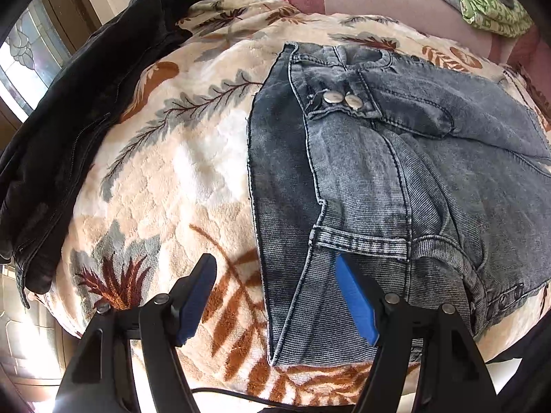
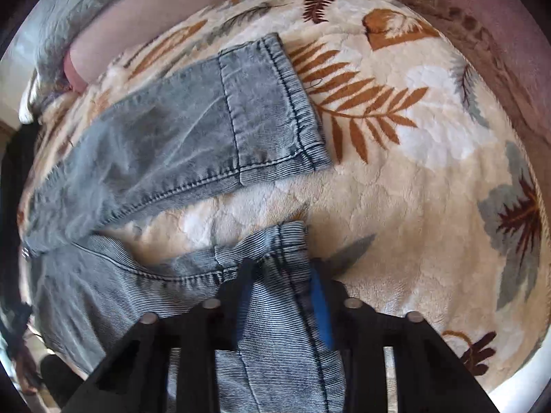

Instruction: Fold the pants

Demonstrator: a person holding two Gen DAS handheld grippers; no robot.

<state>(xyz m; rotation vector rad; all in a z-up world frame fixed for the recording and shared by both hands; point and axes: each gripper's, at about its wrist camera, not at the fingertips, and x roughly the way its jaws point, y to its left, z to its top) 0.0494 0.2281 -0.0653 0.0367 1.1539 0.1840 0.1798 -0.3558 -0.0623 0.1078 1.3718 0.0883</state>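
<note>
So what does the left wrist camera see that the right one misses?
Only the left wrist view shows the jeans' waistband with two metal buttons, a black jacket, and the open left tool. Only the right shows both hemmed leg cuffs, the nearer one pinched in the right tool. Both show the grey-blue denim jeans on the cream leaf-patterned blanket.

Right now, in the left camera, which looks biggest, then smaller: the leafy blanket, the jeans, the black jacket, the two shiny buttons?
1. Leafy blanket
2. Jeans
3. Black jacket, partly cut off at the edge, so unsure against the jeans
4. Shiny buttons, which look alike in size
</note>
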